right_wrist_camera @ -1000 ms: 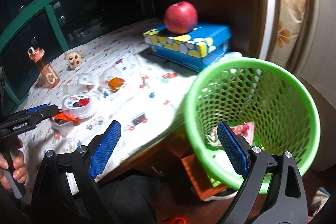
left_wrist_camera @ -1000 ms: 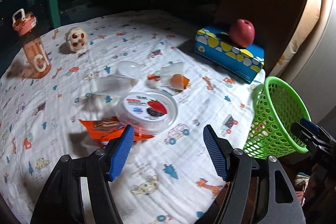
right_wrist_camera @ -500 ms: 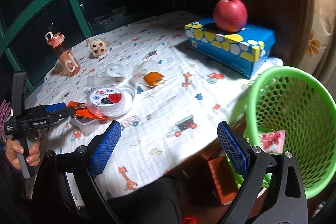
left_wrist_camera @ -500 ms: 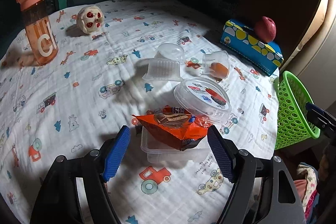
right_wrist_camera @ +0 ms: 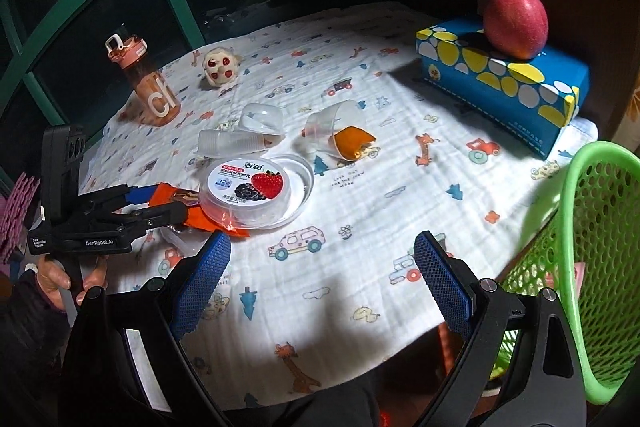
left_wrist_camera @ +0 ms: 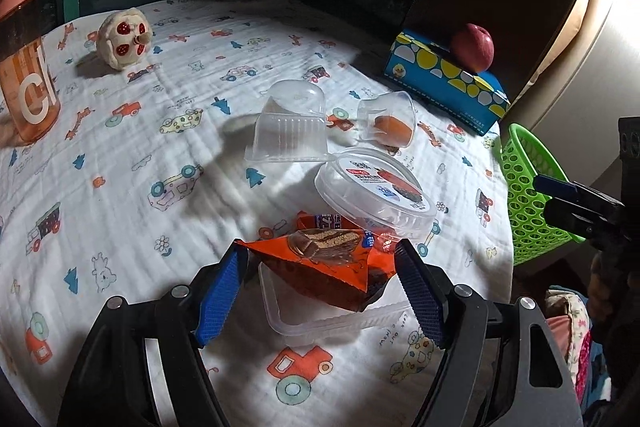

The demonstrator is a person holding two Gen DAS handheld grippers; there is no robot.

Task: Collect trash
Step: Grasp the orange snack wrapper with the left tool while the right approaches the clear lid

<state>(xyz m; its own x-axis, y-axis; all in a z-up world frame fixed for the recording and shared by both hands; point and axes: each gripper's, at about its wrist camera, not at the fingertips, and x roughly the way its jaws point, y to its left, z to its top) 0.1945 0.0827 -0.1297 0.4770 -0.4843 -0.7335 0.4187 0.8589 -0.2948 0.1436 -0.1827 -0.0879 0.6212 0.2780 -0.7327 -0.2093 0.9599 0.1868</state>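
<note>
An orange snack wrapper (left_wrist_camera: 328,267) lies on a clear plastic tray (left_wrist_camera: 336,315). My left gripper (left_wrist_camera: 320,267) is open with its blue pads on either side of the wrapper. A round yogurt tub (left_wrist_camera: 376,195) leans against the wrapper; it also shows in the right wrist view (right_wrist_camera: 252,191). Clear cups (left_wrist_camera: 292,131) and a cup with orange peel (left_wrist_camera: 388,123) lie behind. My right gripper (right_wrist_camera: 320,267) is open and empty above the table's near edge. The green basket (right_wrist_camera: 600,247) stands at the right.
An orange water bottle (right_wrist_camera: 148,87) and a small toy (right_wrist_camera: 220,67) stand at the back of the patterned cloth. A blue tissue box (right_wrist_camera: 512,83) with a red apple (right_wrist_camera: 516,23) on it sits at the back right. Dark windows lie behind.
My left gripper has moved forward and down until its pads flank the orange wrapper. My right gripper has swung left, away from over the basket, and faces the table.
</note>
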